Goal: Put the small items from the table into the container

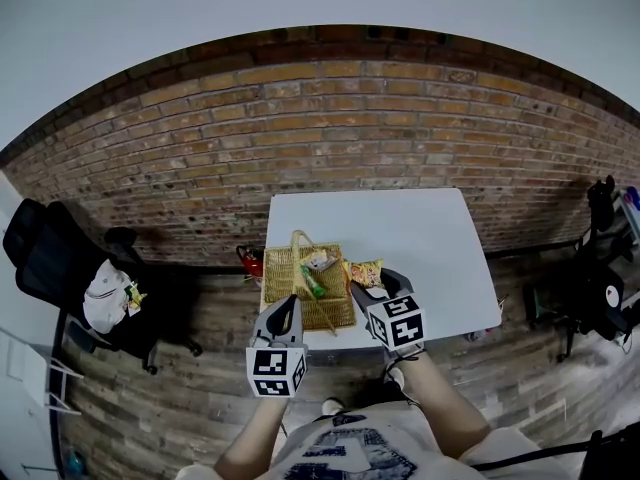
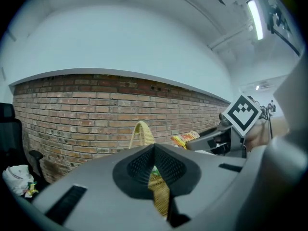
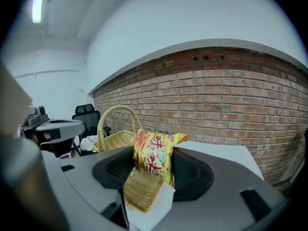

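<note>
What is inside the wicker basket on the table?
In the wicker basket lie a white packet and a green item. The left gripper covers its near left corner, so what lies there cannot be seen.

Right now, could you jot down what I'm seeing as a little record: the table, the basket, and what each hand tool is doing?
Table: white table, with a brick wall behind it
Container: wicker basket with a handle, at the table's near left
In the basket: green item, pale packet
Left gripper: jaws together, empty, pointing at the basket
Right gripper: clamped on a yellow snack packet, by the basket's right edge
Still to do: put the packet in the basket
</note>
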Demonstrator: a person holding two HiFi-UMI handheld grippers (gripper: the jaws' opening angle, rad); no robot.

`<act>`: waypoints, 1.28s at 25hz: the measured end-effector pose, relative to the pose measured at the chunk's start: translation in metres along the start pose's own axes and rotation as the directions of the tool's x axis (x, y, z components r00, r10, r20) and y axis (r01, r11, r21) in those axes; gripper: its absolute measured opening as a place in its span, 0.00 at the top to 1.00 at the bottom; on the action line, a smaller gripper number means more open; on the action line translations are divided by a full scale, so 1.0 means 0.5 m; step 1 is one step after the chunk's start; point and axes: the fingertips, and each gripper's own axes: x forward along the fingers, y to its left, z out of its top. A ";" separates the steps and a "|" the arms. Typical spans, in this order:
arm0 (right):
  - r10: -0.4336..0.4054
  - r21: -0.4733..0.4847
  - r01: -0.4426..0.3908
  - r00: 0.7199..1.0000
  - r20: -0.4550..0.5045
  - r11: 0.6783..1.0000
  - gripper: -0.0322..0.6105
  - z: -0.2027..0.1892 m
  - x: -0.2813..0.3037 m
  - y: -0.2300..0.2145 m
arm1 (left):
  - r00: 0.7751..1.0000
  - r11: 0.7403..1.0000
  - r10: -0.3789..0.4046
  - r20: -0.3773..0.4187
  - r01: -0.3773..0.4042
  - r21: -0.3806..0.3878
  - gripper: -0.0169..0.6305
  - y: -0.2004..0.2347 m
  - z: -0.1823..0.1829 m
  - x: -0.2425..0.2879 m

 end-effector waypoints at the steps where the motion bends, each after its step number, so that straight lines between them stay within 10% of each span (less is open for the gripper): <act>1: 0.005 -0.004 -0.005 1.000 0.001 1.000 0.56 0.002 0.001 0.008 | 1.000 1.000 0.005 0.000 -0.005 0.000 0.90 0.006 -0.002 -0.005; 32: 0.173 -0.084 -0.185 0.976 -0.132 0.979 0.56 -0.008 0.159 0.101 | 0.997 0.996 0.067 -0.025 -0.069 -0.062 0.90 0.130 -0.030 0.035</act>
